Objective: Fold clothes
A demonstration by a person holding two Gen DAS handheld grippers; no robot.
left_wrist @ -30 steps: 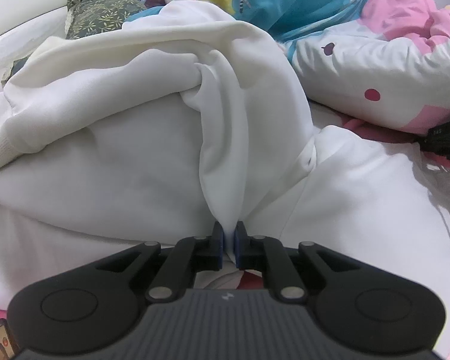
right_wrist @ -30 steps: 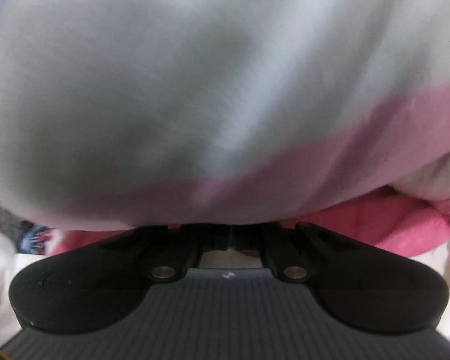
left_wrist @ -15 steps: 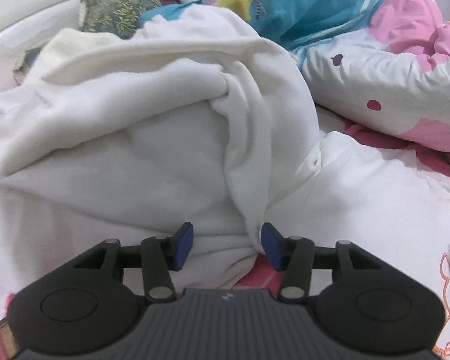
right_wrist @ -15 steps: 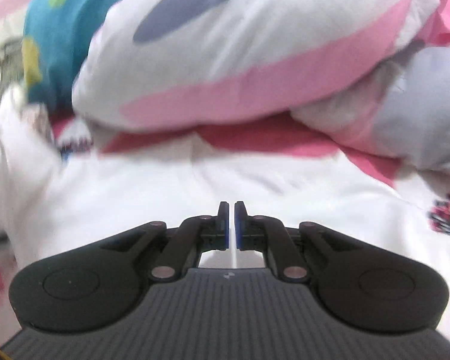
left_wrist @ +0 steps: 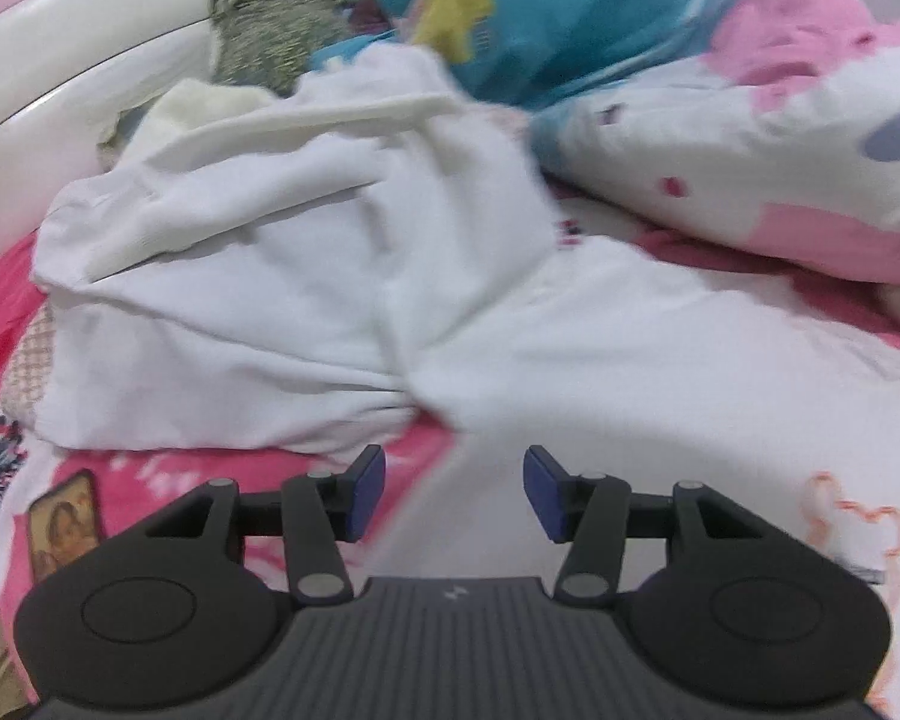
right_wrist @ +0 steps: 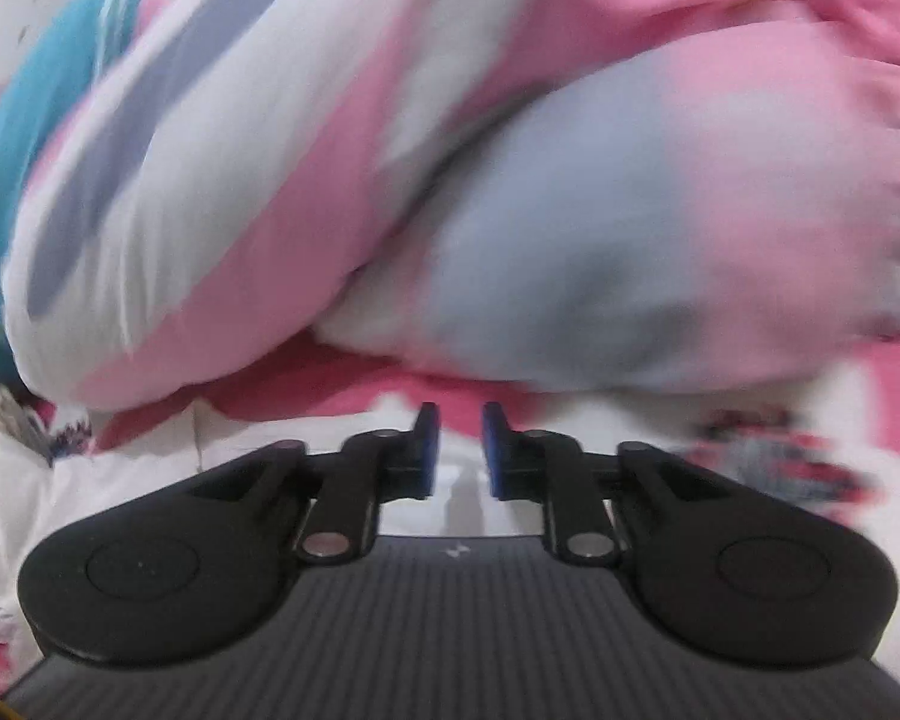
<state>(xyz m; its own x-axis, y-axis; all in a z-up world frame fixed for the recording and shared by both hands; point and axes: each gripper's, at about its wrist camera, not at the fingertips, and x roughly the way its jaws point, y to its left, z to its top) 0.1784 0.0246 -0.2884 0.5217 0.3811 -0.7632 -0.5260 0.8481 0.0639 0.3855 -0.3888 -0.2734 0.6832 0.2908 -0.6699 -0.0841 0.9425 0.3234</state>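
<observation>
The white garment (left_wrist: 306,276) lies bunched on the bed, its bulk rumpled toward the left of the left wrist view with a flatter white panel (left_wrist: 660,348) running off to the right, and a pinched crease where the two meet just beyond the left gripper (left_wrist: 453,495); it is only roughly gathered, so the step in hand looks to be choosing fresh hold points for another fold. To do that well, I judge, each gripper should go for a clear edge or corner rather than the thick middle of the heap; the cloth should be drawn taut between the two hands before it is laid over, so the wrinkles near the crease flatten instead of being folded in; and the patterned quilt (left_wrist: 750,120) just behind should be kept out of the pinch. The left gripper's jaws are opening and stand widely spread over the pink bedsheet (left_wrist: 198,474), with nothing between them and the garment's edge just ahead. The right gripper (right_wrist: 455,450) has jaws opening too, parted only narrowly; nothing sits between the pads, which hover over pale cloth with the blurred pink, white and grey-blue quilt close in front.
</observation>
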